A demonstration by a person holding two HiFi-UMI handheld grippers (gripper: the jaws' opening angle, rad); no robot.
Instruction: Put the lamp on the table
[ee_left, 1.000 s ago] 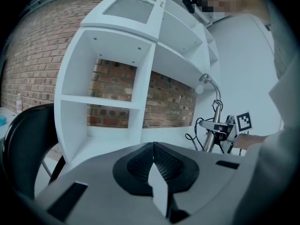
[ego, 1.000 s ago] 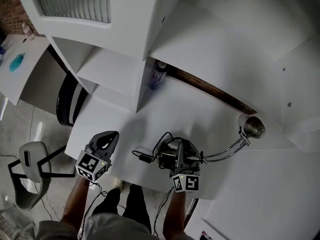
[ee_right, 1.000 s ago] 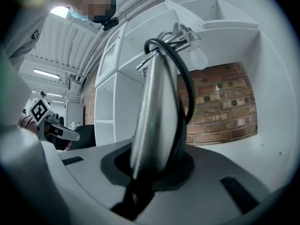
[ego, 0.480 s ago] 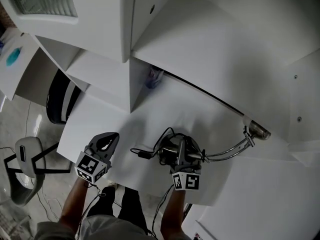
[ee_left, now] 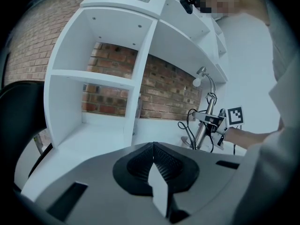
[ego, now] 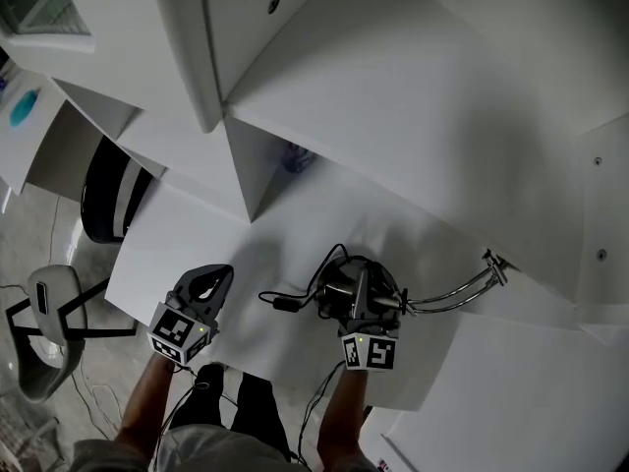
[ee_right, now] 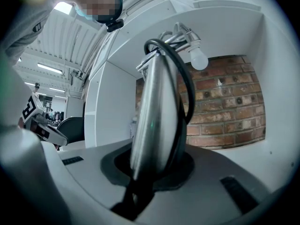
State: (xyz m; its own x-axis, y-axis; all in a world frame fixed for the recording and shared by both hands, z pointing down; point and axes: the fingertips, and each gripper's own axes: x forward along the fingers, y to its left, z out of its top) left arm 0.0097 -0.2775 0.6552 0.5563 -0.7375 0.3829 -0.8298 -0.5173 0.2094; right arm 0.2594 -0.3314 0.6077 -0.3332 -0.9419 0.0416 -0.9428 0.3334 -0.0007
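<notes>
Right gripper view: with right tool clamped on lamp stem, seat upright on tabletop, cord clear of lamp, then release.

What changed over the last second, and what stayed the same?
Only the head view swung, so the shelf now hides the head of the lamp. Nothing was taken or let go: the right gripper stays shut on its stem on the table, and the left gripper stays shut and empty.
</notes>
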